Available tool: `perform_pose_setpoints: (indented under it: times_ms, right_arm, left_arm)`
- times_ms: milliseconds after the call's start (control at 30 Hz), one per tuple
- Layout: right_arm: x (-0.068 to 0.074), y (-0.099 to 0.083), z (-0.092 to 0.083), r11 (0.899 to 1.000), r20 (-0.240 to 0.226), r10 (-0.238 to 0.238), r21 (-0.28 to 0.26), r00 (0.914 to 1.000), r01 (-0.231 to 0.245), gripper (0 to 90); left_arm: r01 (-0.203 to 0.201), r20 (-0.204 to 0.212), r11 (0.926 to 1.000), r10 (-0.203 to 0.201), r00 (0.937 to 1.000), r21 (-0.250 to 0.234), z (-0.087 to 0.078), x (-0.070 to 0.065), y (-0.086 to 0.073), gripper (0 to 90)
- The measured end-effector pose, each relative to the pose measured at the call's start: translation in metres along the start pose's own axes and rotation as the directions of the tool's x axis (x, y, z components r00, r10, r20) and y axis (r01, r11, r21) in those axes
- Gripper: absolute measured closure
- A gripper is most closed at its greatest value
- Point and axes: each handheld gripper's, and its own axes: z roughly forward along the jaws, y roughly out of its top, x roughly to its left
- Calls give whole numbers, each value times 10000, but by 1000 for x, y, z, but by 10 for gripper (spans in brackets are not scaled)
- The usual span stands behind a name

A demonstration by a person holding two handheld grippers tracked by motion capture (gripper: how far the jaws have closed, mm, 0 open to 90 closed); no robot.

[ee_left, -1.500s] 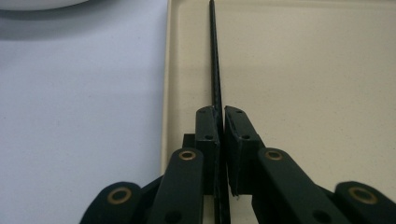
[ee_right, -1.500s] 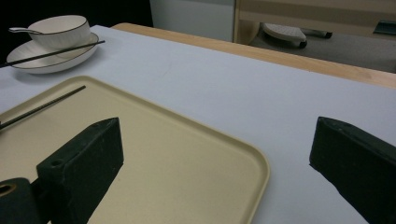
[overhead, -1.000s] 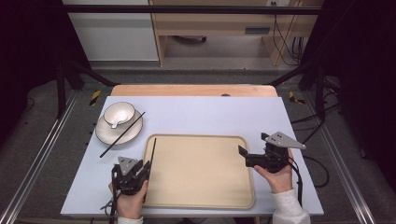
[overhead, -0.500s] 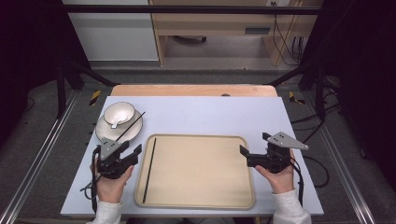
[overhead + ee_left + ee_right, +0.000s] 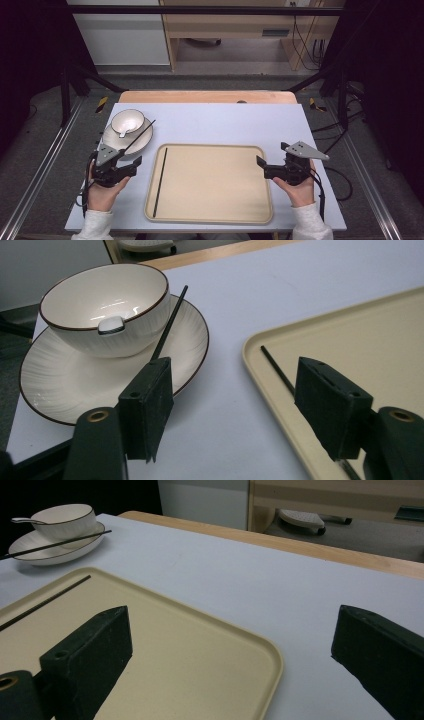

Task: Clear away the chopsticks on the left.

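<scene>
Chopstick (image 5: 142,135) across plate (image 5: 129,140) rim, upper left of high view, beside bowl (image 5: 127,122): thin, stiff, light, likely slippery; grip mid-shaft, clear of fragile ceramic. Left gripper (image 5: 235,405) jaws wide, empty, nearby. Right gripper (image 5: 262,166) jaws wide, empty, at tray (image 5: 210,220) right edge.

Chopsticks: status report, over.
Both grippers open: left gripper, right gripper. One chopstick on tray, other chopstick across plate. Nothing blocking.
</scene>
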Motion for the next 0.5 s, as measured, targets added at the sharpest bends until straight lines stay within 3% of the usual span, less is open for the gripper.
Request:
perform_pose_setpoints:
  times_ms: [167, 300, 500]
  right_arm:
    - [0, 0, 0, 10000, 6, 20, 15, 10000, -20, 31]
    - [1, -1, 2, 10000, -18, -17, 71, 10000, 18, 31]
    - [2, -1, 4, 9998, -15, -85, 178, 10000, 85, 34]
  left_arm:
    - [228, 28, 9997, -229, 9997, 61, 7, 16, -2, 290]
    - [83, -317, 9997, -75, 9995, 243, 13, 26, -3, 293]
    - [97, -460, 9986, -73, 9989, 528, 23, 41, -5, 306]
